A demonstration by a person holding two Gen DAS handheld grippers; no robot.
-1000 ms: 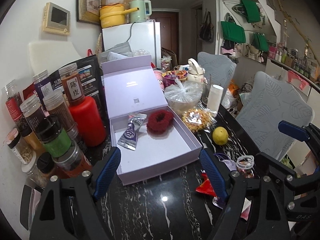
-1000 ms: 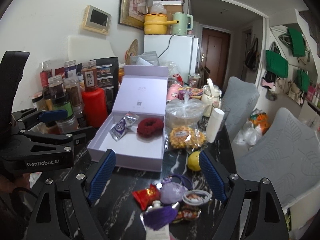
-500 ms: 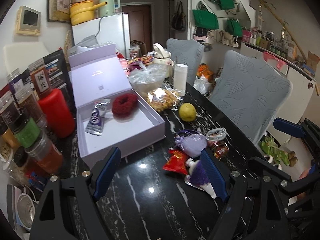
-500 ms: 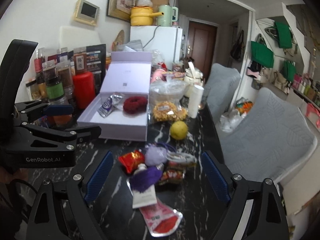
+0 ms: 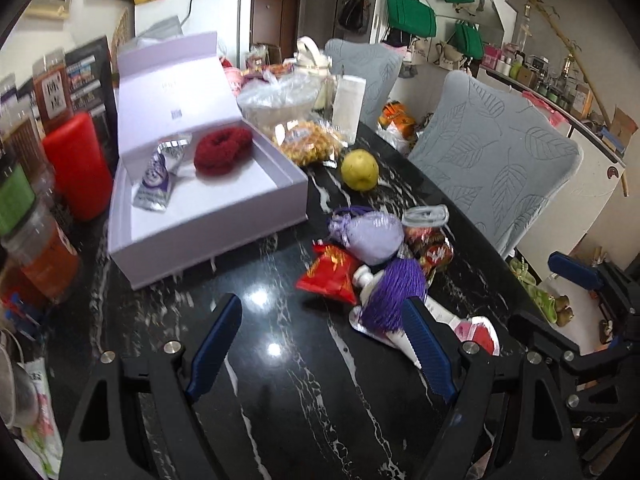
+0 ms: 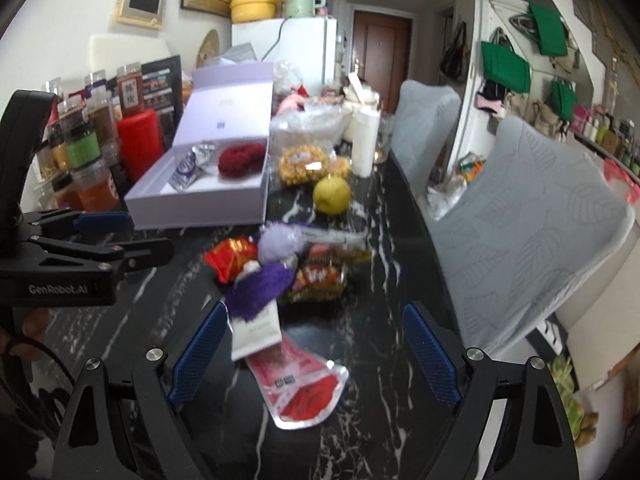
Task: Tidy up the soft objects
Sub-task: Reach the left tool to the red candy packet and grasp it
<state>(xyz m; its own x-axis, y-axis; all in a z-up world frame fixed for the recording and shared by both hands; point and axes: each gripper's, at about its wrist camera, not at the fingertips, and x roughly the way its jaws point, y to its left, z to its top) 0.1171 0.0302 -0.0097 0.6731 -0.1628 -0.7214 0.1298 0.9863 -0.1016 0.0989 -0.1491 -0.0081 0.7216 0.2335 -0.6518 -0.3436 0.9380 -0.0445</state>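
Note:
An open lilac box (image 5: 224,216) (image 6: 208,210) on the black marble table holds a dark red scrunchie (image 5: 223,148) (image 6: 242,157) and a silver-purple sachet (image 5: 158,178). In front lies a pile: a lilac pouch (image 5: 370,236) (image 6: 278,242), a purple tassel (image 5: 394,294) (image 6: 260,286), a red snack packet (image 5: 330,274) (image 6: 232,256), a white tube (image 6: 258,330) and a red pouch (image 6: 306,386). My left gripper (image 5: 320,348) is open and empty, just short of the pile. My right gripper (image 6: 312,354) is open and empty over the tube and red pouch.
Spice jars and a red canister (image 5: 78,164) stand left of the box. A yellow fruit (image 5: 359,170), a bag of snacks (image 5: 310,142), a white cup (image 5: 349,102) and plastic bags lie behind the pile. Grey chairs (image 5: 492,160) stand along the table's right edge.
Both grippers have drawn back from the box and swung right, so the pile of small items now lies in front of them. Both stay open and empty.

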